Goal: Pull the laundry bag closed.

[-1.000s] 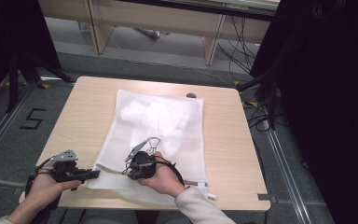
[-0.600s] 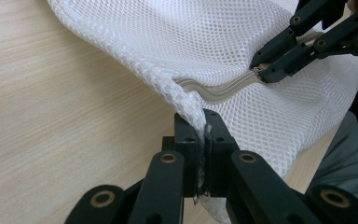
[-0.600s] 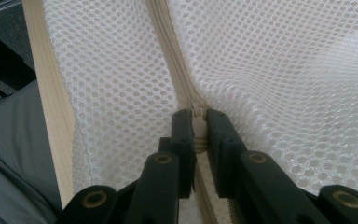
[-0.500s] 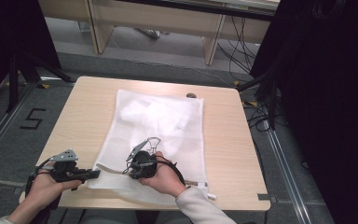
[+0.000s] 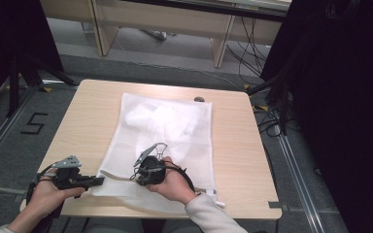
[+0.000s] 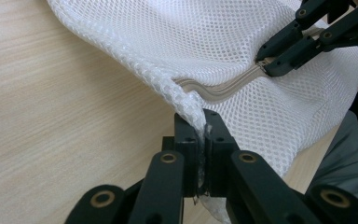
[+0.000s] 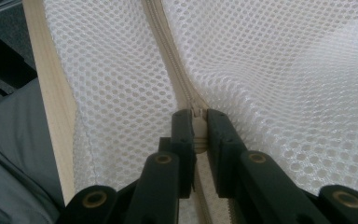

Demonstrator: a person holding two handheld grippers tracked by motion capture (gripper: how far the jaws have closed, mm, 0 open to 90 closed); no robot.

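Observation:
A white mesh laundry bag (image 5: 175, 136) lies flat on the wooden table (image 5: 238, 145), with something white bunched inside its far half (image 5: 158, 119). At the bag's near left corner (image 6: 191, 100), my left gripper (image 6: 200, 128) is shut on the mesh, low over the table's front edge (image 5: 98, 180). My right gripper (image 7: 199, 122) is shut on the beige zipper pull (image 7: 198, 135), on the zipper (image 7: 165, 42) that runs along the bag's near edge. The high view places it (image 5: 140, 177) to the right of the left one. Farther off in the left gripper view, its jaws (image 6: 268, 63) pinch the zipper line.
A small dark object (image 5: 199, 99) sits at the table's far edge beside the bag. Bare wood lies to the left (image 5: 87, 121) and right of the bag. A light desk (image 5: 175, 19) stands beyond the table, with cables (image 5: 267, 116) on the floor at the right.

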